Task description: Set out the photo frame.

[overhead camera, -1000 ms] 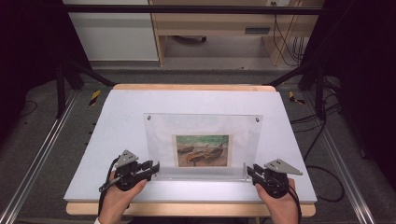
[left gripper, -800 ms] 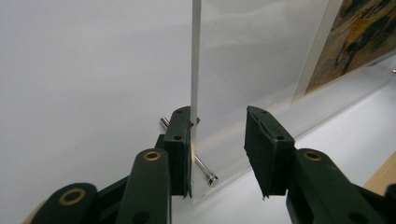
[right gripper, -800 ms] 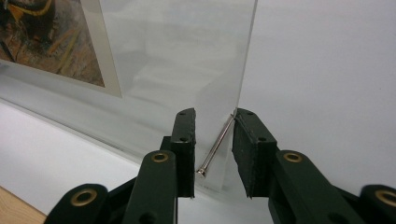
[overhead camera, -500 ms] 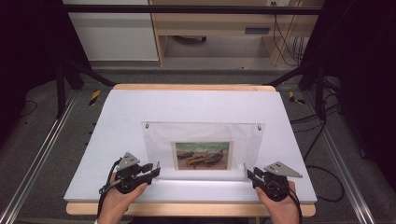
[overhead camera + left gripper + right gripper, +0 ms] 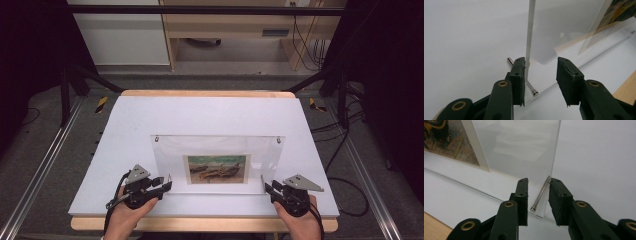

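The clear acrylic frame (image 5: 217, 162) stands near the table's (image 5: 210, 115) front edge, long axis left-right, picture (image 5: 217, 169) facing the person. Left gripper (image 5: 165, 187) and right gripper (image 5: 268, 189): jaws apart at its 2 lower corners. No legible writing.

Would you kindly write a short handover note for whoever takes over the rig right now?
Left gripper: open, fingers either side of the near left corner of the clear acrylic frame, one finger against its edge.
Right gripper: open at the frame's near right corner, a metal leg pin between its fingers.
The frame stands on the white table, a boat picture inside it, resting on pins at both bottom corners.
Done: frame stands upright.
Left: probably draw both grippers clear without tipping it.
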The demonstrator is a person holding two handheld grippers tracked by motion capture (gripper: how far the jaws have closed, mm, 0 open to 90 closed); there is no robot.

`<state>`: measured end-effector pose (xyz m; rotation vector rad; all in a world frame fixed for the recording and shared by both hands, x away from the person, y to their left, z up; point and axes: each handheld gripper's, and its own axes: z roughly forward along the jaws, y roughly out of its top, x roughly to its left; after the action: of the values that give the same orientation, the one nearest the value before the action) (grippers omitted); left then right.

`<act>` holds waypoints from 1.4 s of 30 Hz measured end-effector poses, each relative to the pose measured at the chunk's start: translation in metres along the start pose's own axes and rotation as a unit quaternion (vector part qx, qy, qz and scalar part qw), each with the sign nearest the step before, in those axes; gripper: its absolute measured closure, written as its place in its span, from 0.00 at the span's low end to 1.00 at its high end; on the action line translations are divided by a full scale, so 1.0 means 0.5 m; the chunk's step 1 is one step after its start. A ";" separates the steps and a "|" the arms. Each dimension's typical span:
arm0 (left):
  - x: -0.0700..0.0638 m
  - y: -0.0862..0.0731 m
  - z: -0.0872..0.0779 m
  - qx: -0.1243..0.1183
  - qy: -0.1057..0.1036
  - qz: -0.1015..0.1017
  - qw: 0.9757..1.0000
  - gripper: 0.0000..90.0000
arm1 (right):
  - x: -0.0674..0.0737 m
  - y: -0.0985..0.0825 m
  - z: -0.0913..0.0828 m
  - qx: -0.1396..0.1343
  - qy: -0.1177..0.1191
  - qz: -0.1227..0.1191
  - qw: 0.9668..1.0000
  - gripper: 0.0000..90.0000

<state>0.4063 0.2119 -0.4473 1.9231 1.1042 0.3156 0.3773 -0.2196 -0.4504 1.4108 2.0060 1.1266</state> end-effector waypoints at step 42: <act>-0.013 0.000 -0.005 -0.008 -0.001 0.044 0.999 0.14 | 0.002 0.002 -0.012 -0.019 -0.039 -0.056 0.997 0.17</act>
<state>0.4009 0.2081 -0.4444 1.9606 1.0136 0.3696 0.3731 -0.2208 -0.4458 1.2872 1.9712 1.0406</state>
